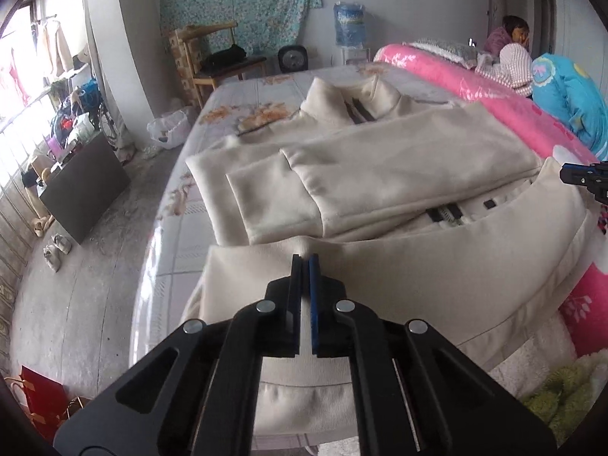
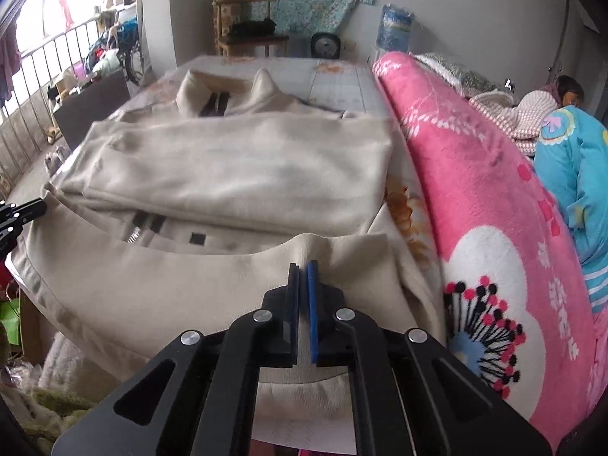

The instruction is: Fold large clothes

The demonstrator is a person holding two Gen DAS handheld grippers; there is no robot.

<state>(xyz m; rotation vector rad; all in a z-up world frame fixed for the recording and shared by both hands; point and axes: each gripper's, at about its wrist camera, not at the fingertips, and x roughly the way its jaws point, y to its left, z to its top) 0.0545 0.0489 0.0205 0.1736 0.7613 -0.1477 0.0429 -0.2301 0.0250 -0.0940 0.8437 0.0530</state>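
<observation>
A cream zip-up jacket lies on the bed with both sleeves folded across its chest and its collar at the far end. Its near hem is raised and curls back over the lower body. My left gripper is shut on the left part of that hem, with cloth pinched between the black and blue pads. In the right wrist view my right gripper is shut on the jacket hem at its right corner. Each gripper shows at the edge of the other's view: the right gripper and the left gripper.
The bed sheet has a floral print. A pink blanket is heaped along the jacket's right side, with a blue quilt and a person lying beyond it. A wooden chair, a dark box and a red bag stand left of the bed.
</observation>
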